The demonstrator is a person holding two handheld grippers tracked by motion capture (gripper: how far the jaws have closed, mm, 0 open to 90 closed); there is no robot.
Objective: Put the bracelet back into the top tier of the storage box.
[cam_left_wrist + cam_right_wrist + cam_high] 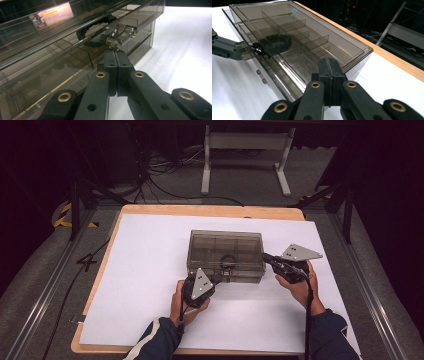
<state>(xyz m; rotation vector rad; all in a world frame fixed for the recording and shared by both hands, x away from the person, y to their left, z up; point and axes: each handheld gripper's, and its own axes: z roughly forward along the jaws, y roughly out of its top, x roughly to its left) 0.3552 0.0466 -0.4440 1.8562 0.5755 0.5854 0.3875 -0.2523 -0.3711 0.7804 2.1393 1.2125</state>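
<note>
Two claws work one smoky transparent plastic organiser box (226, 255), which sits mid-surface, a little toward the right edge, on a white sheet (150, 270) covering a wooden-rimmed surface (210, 210).

Left side first. Left claw (218, 277) comes in at the box's near face, toward the near-left corner of the box. Left gripper view: jaws pressed together with no gap showing, tips right at a small clear knob-like latch (113, 42) on the box front. Whether the tips pinch a tab of the latch or just butt against it, cannot tell; reads as shut on the latch. Lid (75, 32) looks down, or very nearly; a thin seam runs along its edge.

Middle. Inside, dividers split the box into compartments. One black braided ring, bracelet-like (277, 42), lies in a compartment near the front wall, close to the latch. Other compartments look bare as far as the tinted plastic allows.

Right side. Right claw (267, 258) meets the box's right end, near its front corner. Right gripper view: jaws closed tight, nothing between them, tips (329, 65) against or just above the lid's edge. Looks like bracing rather than gripping.

Progress, by judgement: work appears to be at the latch stage. Box steadied, latch engaged by the left claw. Lid not swung up, ring untouched inside. Left to do, likely: free the latch, raise the lid, reach the ring.
</note>
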